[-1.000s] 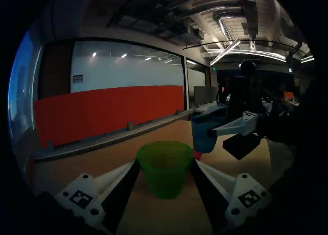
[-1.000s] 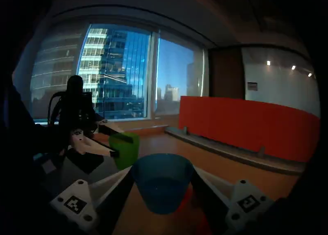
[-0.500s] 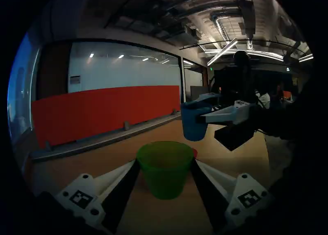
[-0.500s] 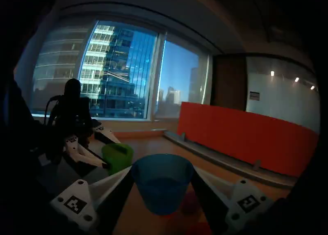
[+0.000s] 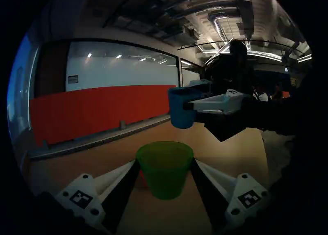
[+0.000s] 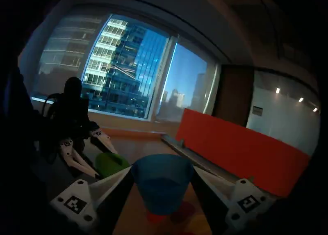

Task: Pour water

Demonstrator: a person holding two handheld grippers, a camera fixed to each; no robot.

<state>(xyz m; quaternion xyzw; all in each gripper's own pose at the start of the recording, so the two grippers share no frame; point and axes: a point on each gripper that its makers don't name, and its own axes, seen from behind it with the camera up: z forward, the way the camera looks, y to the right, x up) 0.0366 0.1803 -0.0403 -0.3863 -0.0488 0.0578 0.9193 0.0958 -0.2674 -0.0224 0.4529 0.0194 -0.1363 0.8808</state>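
Observation:
In the left gripper view my left gripper is shut on a green cup, held upright over the wooden table. Above and slightly right of it hangs a blue cup, clamped by my right gripper's white fingers. In the right gripper view my right gripper is shut on the blue cup, with water visible inside. Below and to its left sits the green cup between the left gripper's fingers, seen from above.
A long red partition and a grey rail run along the table's far side. Red spots lie on the table under the blue cup. Large windows stand behind the person holding the grippers.
The right gripper has lifted the blue cup and carried it leftward, closer above the green cup. The green cup has stayed put in the left gripper.

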